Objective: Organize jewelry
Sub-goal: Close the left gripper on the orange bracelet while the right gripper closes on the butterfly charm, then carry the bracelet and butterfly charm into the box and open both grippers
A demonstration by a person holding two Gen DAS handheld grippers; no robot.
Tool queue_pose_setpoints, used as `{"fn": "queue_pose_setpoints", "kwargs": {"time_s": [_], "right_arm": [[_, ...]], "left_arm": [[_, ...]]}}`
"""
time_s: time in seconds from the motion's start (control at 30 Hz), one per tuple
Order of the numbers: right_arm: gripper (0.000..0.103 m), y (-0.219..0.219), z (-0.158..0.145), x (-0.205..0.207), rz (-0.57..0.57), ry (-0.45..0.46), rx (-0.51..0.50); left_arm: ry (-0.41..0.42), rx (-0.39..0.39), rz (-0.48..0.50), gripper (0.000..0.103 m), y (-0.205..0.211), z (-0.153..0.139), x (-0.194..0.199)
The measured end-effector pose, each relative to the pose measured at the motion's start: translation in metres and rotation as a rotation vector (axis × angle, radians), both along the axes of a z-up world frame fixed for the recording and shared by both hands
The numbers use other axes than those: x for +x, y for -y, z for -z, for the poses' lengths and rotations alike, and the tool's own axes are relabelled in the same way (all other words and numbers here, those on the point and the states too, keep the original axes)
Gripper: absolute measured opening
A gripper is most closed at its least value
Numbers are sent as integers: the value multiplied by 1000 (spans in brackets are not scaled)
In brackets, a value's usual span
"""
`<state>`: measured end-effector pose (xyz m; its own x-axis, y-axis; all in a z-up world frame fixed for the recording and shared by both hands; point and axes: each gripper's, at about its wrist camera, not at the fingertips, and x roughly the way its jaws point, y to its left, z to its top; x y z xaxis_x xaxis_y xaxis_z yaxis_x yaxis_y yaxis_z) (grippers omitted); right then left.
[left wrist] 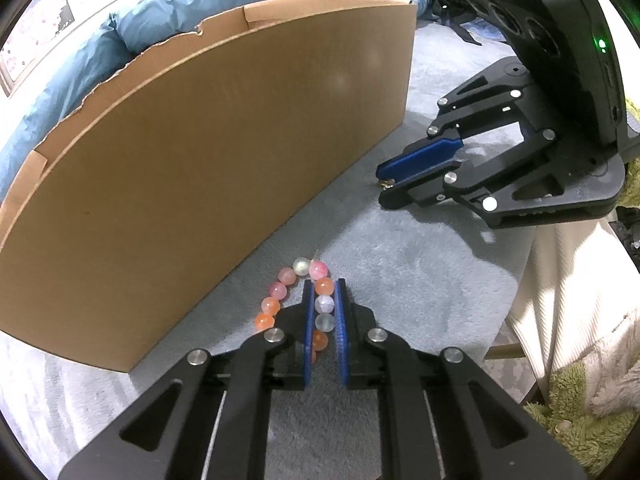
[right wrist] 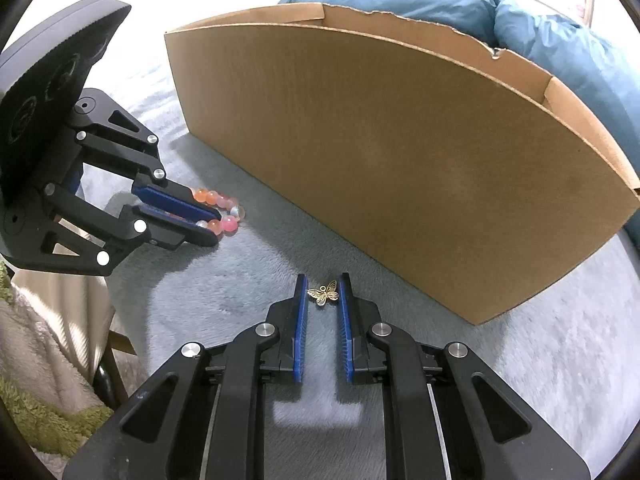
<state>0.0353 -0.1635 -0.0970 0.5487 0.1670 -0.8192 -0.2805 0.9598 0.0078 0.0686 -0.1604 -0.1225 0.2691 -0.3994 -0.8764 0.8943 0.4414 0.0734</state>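
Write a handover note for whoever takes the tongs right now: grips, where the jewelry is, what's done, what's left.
Left tongs: closed on one side of the bead bracelet, which lies on the grey blanket.
Right tongs: straddling the butterfly charm; small gaps show, so the grip can't be confirmed.
Both pieces lie in front of the cardboard box, outside it.
Done: nothing visibly put away; the box's inside is hidden.
Left: probably lift both pieces into the box.

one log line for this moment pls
left claw: shut on bracelet | right claw: shut on charm | both beside box, on blanket
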Motion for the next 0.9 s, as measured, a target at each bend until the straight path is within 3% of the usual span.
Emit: {"fn": "queue_pose_setpoints", "kwargs": {"time_s": [0.9], "right_arm": [[13,-7,-62,-58,65,149,-11]], "left_arm": [[156,-58,-22,9,-18,-58,-42]]}}
